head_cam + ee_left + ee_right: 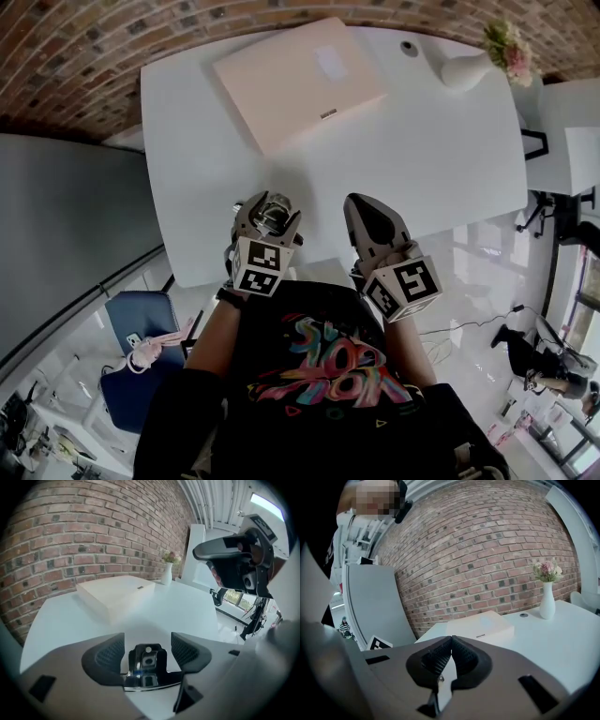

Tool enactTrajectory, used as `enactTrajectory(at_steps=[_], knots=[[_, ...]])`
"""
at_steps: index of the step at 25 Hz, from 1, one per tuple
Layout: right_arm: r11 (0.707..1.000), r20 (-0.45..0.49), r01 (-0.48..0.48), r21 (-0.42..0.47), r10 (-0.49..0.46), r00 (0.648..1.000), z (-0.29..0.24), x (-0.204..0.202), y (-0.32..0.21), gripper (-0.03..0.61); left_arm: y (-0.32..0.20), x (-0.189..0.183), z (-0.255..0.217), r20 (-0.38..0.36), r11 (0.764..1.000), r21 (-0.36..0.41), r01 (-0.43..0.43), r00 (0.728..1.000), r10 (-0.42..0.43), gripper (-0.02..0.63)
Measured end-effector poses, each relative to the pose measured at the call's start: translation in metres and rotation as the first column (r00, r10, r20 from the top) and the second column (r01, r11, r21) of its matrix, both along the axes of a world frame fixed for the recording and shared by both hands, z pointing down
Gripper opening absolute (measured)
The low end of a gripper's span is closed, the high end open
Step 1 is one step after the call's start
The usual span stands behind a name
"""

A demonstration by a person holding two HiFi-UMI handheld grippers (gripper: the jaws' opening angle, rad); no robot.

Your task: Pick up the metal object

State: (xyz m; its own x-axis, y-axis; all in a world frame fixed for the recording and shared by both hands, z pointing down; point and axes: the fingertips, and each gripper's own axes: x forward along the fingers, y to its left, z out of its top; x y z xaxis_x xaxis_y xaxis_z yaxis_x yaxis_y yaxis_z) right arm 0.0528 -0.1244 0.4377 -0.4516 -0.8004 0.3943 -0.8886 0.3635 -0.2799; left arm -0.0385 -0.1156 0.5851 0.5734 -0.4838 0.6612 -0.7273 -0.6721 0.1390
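Fig. subject: two hand-held grippers over a white worktop (450,159), seen from head cam & both gripper views.
Metal object (146,665): small shiny dark piece w/ a wide chrome base and an upright part showing square openings; lies on the worktop close to its near edge.
Object vs. left gripper (147,637): the object sits right between the two jaws, centred in the gap. Dark ribbed pads (107,654) flank the upright part on either side; a thin strip of white worktop shows between each pad and the upright, so no pad is pressing on it. The base runs wider than the upright, toward the jaw bodies.
Left gripper state: jaws spread wide, nothing gripped; tilted down toward the worktop.
Right gripper (451,641): jaws closed tip to tip, nothing between them; held just beside the left gripper, on its right, also near the worktop's near edge.
Object vs. right gripper: the object is off to its left, outside its jaws.
Marker cubes (258,267): one on each gripper, at the person's end.
Flat pale box (298,80): at the far side of the worktop, well apart from the object.
White vase (466,70): w/ flowers, far right corner.
Backdrop: brick wall (487,550) behind the worktop.
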Motion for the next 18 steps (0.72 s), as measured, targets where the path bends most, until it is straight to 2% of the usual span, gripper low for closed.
enactTrajectory(at_steps=[5, 18], knots=[[1.0, 0.001, -0.009, -0.01, 0.009, 1.0, 0.002, 0.007, -0.001, 0.019, 0.003, 0.004, 0.016, 0.049, 0.999, -0.038, -0.007, 0.999, 0.009, 0.291], [1.0, 0.017, -0.022, -0.021, 0.023, 1.0, 0.008, 0.016, -0.01, 0.02, 0.002, 0.002, 0.04, 0.143, 0.997, -0.077, -0.002, 0.99, 0.013, 0.291]])
